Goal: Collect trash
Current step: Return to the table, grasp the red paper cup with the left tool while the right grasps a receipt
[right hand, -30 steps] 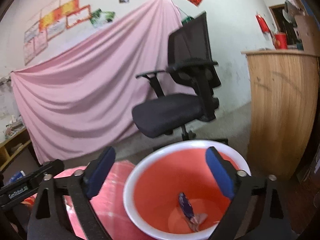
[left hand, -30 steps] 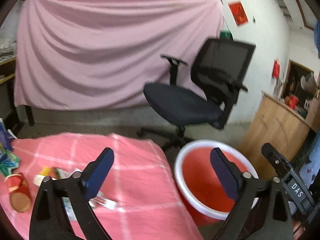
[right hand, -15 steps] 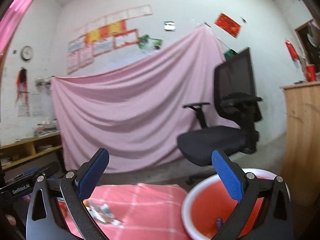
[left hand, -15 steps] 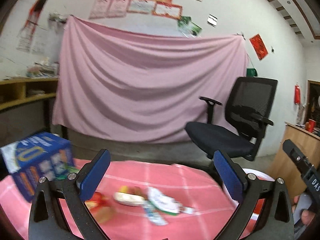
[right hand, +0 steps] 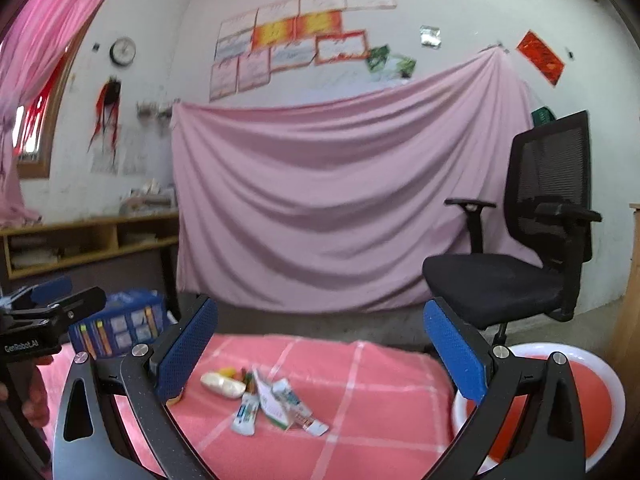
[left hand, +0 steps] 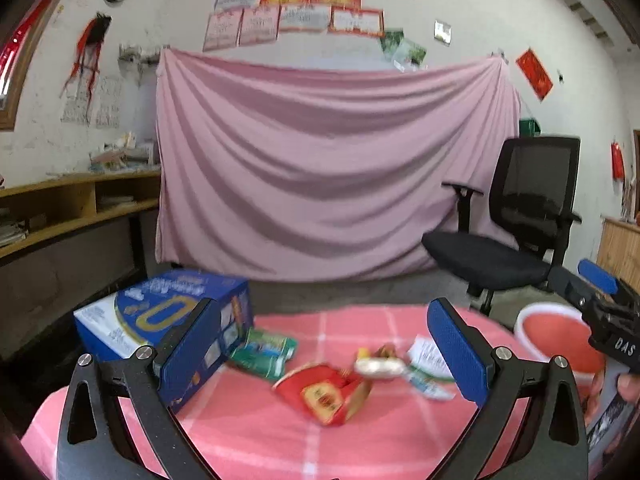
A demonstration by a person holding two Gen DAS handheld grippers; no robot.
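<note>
Trash lies on the pink checked tablecloth (left hand: 260, 436): a crushed red paper cup (left hand: 326, 394), a pale oblong wrapper (left hand: 378, 366), a white-green packet (left hand: 430, 362) and a green packet (left hand: 262, 352). In the right wrist view the same litter shows as the pale wrapper (right hand: 222, 385) and several flat white packets (right hand: 276, 404). The red basin with a white rim (left hand: 556, 340) (right hand: 600, 400) stands off the table's right end. My left gripper (left hand: 324, 352) is open above the cup with nothing between its fingers. My right gripper (right hand: 320, 354) is open above the packets, also empty.
A blue carton (left hand: 160, 320) stands at the table's left. A black office chair (left hand: 520, 232) is behind the basin, in front of a hanging pink sheet (left hand: 328, 168). Wooden shelves (left hand: 76, 208) run along the left wall. A wooden counter (left hand: 620, 248) is at the far right.
Both grippers have swung left from over the basin toward the table, staying open and empty. The litter and the blue carton now sit ahead of them, and the basin is at the right edge.
</note>
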